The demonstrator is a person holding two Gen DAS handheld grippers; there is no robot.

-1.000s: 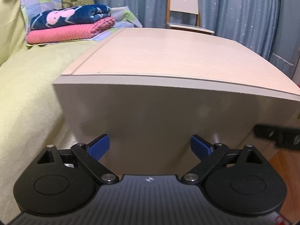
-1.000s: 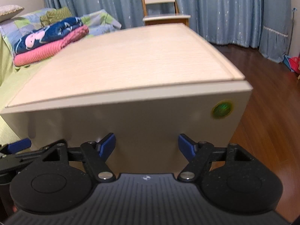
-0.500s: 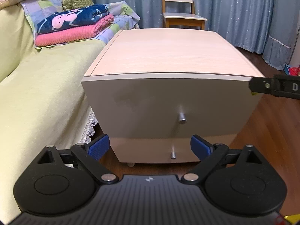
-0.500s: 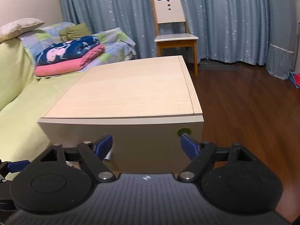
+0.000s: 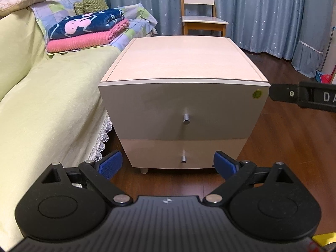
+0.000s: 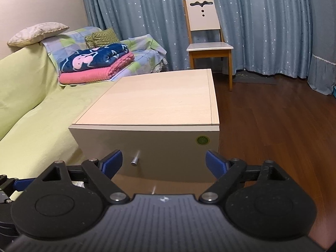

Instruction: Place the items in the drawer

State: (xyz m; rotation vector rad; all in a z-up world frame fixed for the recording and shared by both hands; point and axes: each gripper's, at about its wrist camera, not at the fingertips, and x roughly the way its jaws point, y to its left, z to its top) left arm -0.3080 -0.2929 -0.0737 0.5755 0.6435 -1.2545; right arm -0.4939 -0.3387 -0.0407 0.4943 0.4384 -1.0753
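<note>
Nightstand [image 5: 182,63] on the wooden floor [image 6: 273,113], pressed against the green-covered bed [image 5: 42,96] on its left, front face turned toward both cameras. Two drawers stacked in that front: upper drawer [image 5: 180,109] grey, lower drawer [image 5: 184,153] pale, both closed flush. Long axis of each drawer front running left to right; each round metal knob pointing straight out toward the viewer, upper knob [image 5: 186,119] directly above lower knob [image 5: 183,159]. Round green sticker [image 5: 257,94] at the upper drawer's top right corner. Top of the nightstand bare.

Left gripper [image 5: 168,166] spread wide, blue pads [image 5: 110,163] far apart, nothing between them, touching nothing, held back from the nightstand front and roughly level with the lower drawer. Right gripper [image 6: 166,164] likewise wide open and empty, hovering in front of the upper drawer, its knob [image 6: 134,160] just inside the left pad [image 6: 112,163] in the right wrist view, not in contact as far as can be told. Part of the right gripper's black body visible at the right edge of the left wrist view, beside the sticker corner.

Folded blankets [image 6: 94,65] and a pillow [image 6: 35,33] on the bed beyond; chair [image 6: 208,42] before blue curtains [image 6: 273,21].
</note>
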